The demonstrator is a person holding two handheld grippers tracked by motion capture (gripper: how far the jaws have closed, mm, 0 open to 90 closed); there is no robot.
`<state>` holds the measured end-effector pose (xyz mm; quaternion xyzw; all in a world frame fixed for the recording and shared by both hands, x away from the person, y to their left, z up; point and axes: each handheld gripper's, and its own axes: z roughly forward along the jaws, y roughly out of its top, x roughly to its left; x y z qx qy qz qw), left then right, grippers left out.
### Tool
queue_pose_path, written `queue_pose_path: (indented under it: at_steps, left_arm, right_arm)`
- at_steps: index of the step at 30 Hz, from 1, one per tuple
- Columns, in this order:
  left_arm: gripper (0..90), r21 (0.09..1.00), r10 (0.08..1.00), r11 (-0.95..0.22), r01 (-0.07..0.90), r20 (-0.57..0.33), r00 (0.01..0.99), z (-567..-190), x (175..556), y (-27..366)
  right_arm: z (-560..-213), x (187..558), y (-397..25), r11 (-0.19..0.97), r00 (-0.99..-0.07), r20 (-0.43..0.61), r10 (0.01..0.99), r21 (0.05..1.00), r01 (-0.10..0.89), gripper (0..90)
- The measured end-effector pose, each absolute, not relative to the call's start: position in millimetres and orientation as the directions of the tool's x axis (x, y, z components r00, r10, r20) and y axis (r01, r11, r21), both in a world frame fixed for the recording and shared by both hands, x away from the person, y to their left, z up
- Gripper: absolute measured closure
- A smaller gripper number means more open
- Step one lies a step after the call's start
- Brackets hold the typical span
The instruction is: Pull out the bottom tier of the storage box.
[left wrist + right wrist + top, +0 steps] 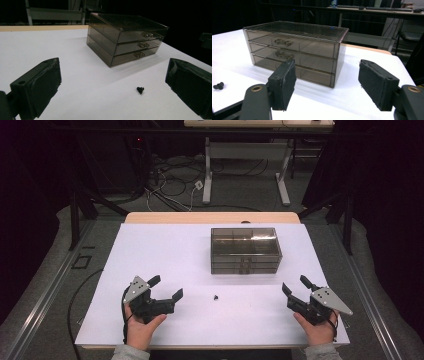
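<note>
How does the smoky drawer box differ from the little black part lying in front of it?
The drawer box is large, translucent and brown-grey, with three shut drawers; the small black part is tiny, opaque and knobbly. The box stands farther back; the part lies between the open grippers. Both rest untouched on the white table.

White table [165, 250]: smoky three-drawer box [245, 251] toward far side; small black screw [216, 297] near front.

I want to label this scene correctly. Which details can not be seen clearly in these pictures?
- Small black part: too small in the high view and left gripper view to identify.
- Drawer box: contents unclear behind tinted walls; lowest drawer's handle hidden by the right gripper in its own view.
- Left gripper: fingertips cut off by frame edges.
</note>
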<state>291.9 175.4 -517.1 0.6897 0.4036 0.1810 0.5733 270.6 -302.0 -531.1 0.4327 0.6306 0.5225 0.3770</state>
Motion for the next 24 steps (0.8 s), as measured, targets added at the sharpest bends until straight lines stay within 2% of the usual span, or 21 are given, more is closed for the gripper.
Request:
queue_pose_path:
  at_steps: [5, 10, 13, 24]
  left_arm:
    - [0.5, 0.934, 0.759, -0.029, 0.357, -0.211, 0.616, -518.5, 294.8, 171.1]
    - [0.5, 0.926, 0.758, -0.045, 0.374, -0.212, 0.617, -521.6, 295.9, 165.3]
    - [0.5, 0.923, 0.752, -0.048, 0.382, -0.218, 0.622, -522.1, 294.2, 161.9]
    - [0.5, 0.915, 0.737, -0.100, 0.390, -0.195, 0.647, -526.7, 293.4, 146.6]
  right_arm:
    - [-534.4, 270.1, -302.9, 0.075, -0.333, -0.015, 0.943, 0.983, 0.170, 32.3]
    - [-534.1, 272.8, -301.6, 0.066, -0.323, -0.014, 0.946, 0.987, 0.148, 32.6]
    - [-536.1, 275.1, -299.2, 0.058, -0.313, 0.000, 0.950, 0.983, 0.175, 32.9]
    - [-540.2, 280.7, -286.8, 0.095, -0.354, -0.016, 0.935, 0.974, 0.205, 33.6]
